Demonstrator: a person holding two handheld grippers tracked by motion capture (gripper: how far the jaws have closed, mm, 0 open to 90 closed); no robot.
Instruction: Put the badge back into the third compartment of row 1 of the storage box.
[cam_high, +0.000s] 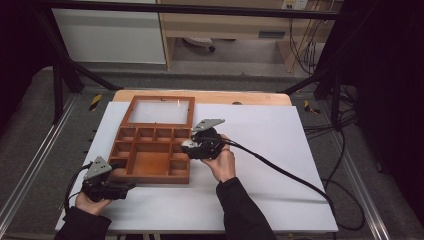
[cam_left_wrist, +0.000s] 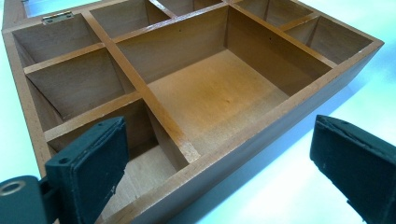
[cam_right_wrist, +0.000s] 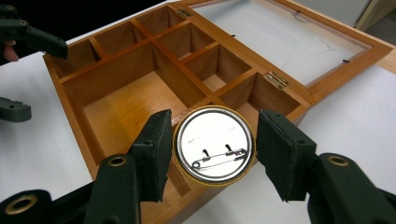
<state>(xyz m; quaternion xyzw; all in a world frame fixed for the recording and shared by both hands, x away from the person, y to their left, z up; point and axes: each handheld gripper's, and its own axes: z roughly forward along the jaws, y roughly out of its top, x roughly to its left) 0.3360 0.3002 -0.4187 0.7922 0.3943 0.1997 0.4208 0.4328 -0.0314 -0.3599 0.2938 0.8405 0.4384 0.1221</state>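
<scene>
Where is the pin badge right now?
In the right gripper view, the pin badge sits back-up between the right gripper jaws, above the wooden box near its right edge.

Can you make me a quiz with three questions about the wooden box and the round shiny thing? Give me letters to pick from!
1. Where is the round pin badge?
A. Between the jaws of the right gripper
B. Lying in the big middle compartment
C. On the floor

2. What colour is the table cover under the wooden box?
A. Red
B. White
C. Green

3. How is the lid of the box?
A. Shut tight
B. Taken away
C. Swung open, lying flat behind the box

Answers:
1 A: the right gripper view shows the badge, safety pin facing up, between its two black jaws above the box's edge.
2 B: the high view shows a white sheet.
3 C: the framed lid lies open past the hinges.
</scene>
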